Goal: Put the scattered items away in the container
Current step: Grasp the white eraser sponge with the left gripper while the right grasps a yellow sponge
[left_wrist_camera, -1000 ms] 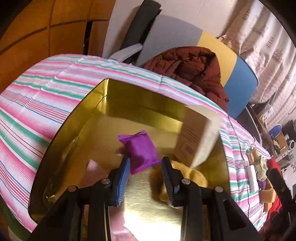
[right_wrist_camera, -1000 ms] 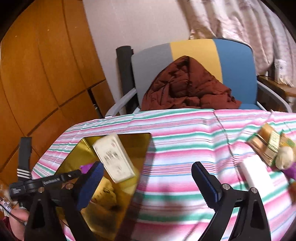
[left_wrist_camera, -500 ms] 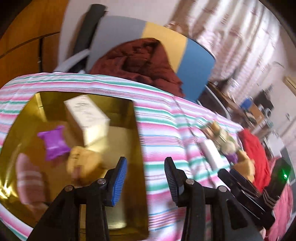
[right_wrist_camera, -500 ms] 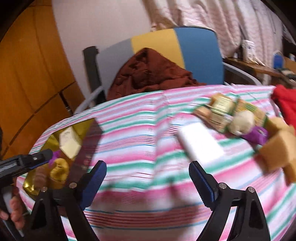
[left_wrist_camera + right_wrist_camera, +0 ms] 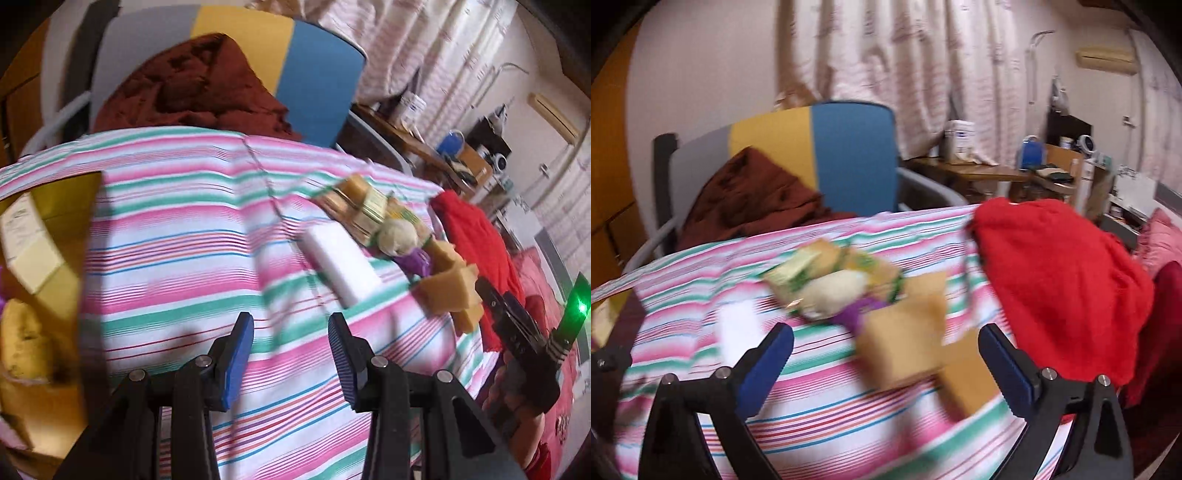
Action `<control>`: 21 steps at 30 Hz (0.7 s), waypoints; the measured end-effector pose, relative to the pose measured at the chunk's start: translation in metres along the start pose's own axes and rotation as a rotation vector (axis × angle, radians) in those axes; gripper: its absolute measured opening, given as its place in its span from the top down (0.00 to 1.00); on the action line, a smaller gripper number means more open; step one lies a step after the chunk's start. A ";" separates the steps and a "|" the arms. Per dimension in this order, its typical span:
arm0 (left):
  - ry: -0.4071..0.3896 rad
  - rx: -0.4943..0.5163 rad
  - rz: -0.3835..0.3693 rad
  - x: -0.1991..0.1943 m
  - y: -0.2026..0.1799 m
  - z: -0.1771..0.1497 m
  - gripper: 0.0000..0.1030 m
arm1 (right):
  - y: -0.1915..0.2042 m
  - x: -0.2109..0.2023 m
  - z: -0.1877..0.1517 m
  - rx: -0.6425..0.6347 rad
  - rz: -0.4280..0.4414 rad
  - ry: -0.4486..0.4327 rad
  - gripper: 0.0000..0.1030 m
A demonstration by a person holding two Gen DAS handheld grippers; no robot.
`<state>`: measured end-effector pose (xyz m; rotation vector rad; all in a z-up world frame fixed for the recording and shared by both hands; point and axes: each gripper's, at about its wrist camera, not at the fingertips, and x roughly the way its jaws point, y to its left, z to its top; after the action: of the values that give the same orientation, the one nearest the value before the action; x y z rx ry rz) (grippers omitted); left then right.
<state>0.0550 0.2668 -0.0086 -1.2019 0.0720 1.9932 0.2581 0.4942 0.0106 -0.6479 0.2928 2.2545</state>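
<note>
The shiny gold tin point(image 5: 55, 199) had slid from centre frame to the left edge. Left tongs point(image 5: 291, 338), emptied and released, faced a smooth white block point(image 5: 340, 264); right tongs point(image 5: 886, 356), just widened, empty, framed blurred tan sponges point(image 5: 905, 343).

Left hand-held gripper point(image 5: 291, 334) empty, blue pads apart, over striped cloth surface point(image 5: 184, 258). Gold metal tin point(image 5: 55, 221) at left edge; white rectangular block point(image 5: 341, 264) ahead.

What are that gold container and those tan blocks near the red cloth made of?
The gold container looks like shiny metal, probably tin: its walls mirror what lies inside. The tan blocks look like matte, porous sponge foam, though motion blur leaves that uncertain.
</note>
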 end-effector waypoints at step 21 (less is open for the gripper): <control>0.142 0.020 -0.014 0.100 -0.064 0.032 0.59 | -0.012 0.051 -0.026 -0.027 0.106 0.114 0.56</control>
<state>0.0498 0.3833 -0.0465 -1.3263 0.1540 1.8888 0.2466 0.5228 -0.0388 -0.7929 0.3609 2.3295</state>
